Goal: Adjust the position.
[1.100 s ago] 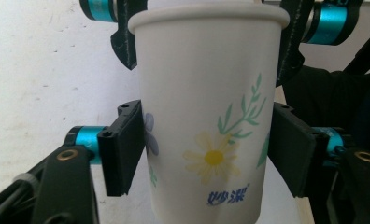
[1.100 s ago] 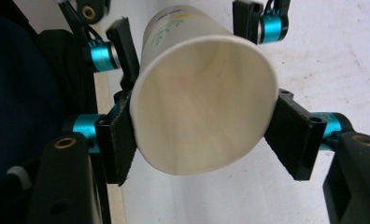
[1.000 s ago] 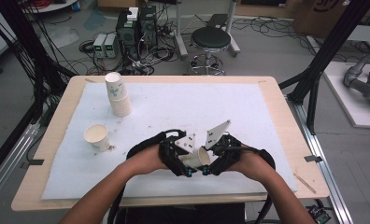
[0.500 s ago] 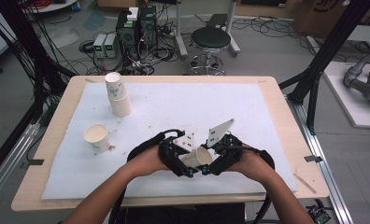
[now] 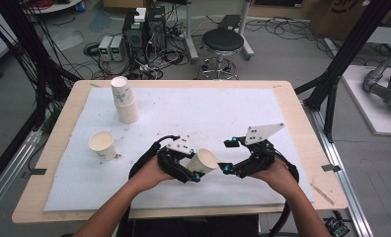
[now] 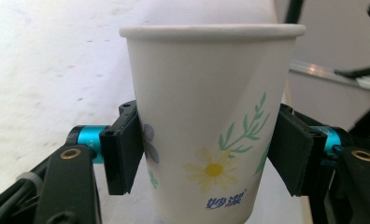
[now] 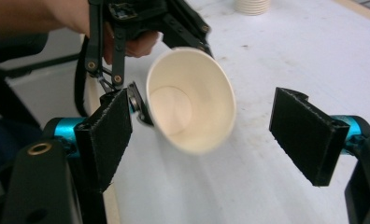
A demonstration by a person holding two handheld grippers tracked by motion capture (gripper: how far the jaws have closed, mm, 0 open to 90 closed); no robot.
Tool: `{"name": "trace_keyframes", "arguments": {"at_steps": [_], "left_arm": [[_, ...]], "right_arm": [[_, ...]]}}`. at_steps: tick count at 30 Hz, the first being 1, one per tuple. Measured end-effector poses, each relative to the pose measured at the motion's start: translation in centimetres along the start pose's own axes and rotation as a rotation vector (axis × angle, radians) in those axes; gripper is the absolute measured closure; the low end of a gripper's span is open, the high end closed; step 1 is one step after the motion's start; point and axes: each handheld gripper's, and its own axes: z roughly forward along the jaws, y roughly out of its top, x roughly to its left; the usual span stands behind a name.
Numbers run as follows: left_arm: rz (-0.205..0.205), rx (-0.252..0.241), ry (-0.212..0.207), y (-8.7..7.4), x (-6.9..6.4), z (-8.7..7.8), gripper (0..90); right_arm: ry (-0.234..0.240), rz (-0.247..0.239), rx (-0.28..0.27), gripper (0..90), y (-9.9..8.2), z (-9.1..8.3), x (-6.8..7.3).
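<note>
Left gripper [image 5: 196,170] low over the bench [image 5: 223,113], fingers [image 6: 122,149] clamping a tilted cup [image 5: 202,162]; right gripper [image 5: 225,155] just beside, fingers just opened wide, off it.

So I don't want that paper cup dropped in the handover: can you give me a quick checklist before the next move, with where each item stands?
1. Left gripper clamped on the held paper cup: ok, both pads press its sides.
2. Right gripper let go: ok, its jaws have just been opening and stand apart from the cup.
3. Cup undamaged: ok, rim round, no crease seen.
4. Cup empty: ok, the right gripper view shows a bare inside.
5. Cup stack upright: ok, it stands at the table's far left.
6. Single cup out of the way: ok, it stands left of the hands.
</note>
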Motion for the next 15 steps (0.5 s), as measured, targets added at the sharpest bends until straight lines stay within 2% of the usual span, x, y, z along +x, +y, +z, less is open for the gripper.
{"name": "trace_keyframes", "arguments": {"at_steps": [5,8,12,15], "left_arm": [[-0.072,-0.085,0.072,-1.2,0.7,-0.8,32.9],[-0.109,-0.111,0.109,-1.9,1.0,-1.1,32.7],[-0.131,-0.17,0.149,-2.7,1.2,-1.6,32.7],[-0.141,-0.229,0.179,-3.1,1.4,-2.0,32.6]], "right_arm": [[-0.084,0.069,-0.054,21.8,-2.2,-0.9,-0.6],[-0.12,0.128,-0.079,21.9,-3.8,-1.4,-1.2],[-0.185,0.142,-0.074,21.9,-4.9,-1.8,-1.4],[-0.238,0.143,-0.101,21.8,-5.5,-2.1,-1.3]]}}
